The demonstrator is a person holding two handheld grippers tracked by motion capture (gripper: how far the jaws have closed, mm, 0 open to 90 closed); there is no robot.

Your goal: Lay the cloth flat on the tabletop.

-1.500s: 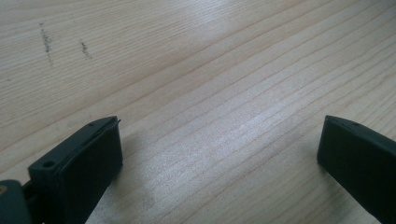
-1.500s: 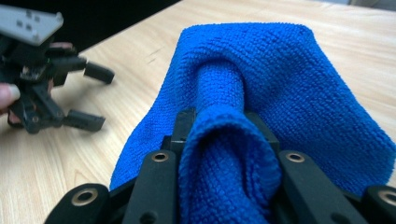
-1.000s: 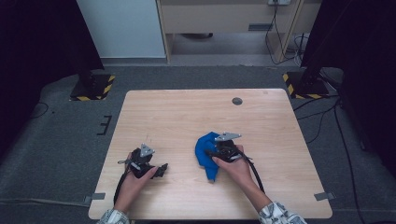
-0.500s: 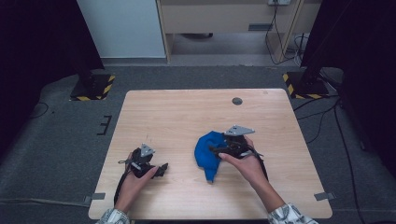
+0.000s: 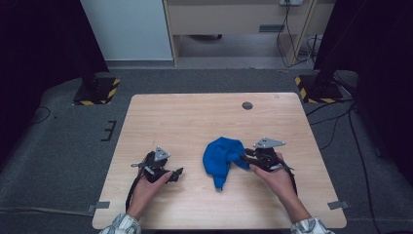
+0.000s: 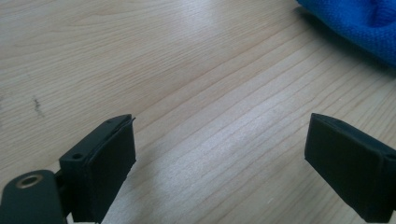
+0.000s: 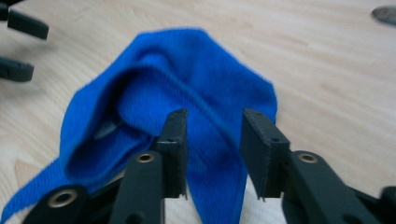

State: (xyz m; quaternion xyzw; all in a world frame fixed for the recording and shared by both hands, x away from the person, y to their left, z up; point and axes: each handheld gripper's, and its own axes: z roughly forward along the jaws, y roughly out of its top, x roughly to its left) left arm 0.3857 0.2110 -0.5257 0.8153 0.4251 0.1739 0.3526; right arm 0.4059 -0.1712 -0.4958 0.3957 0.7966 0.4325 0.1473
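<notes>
Right claw (image 7: 215,116): half-spread, jaws just been closing astride a ridge of the blue cloth (image 7: 187,70), pads not yet pressing it, nothing gripped. Table (image 5: 195,117): pale wood. Blue cloth: crumpled heap at 5 o'clock from table centre, with the right claw's tips at its 3 o'clock edge. Left claw (image 6: 222,135): at 7 o'clock, released, jaws wide though just eased inward, bare wood between. Risk: a bite on the top fold alone; the cloth would likely slip free or drag bunched.
</notes>
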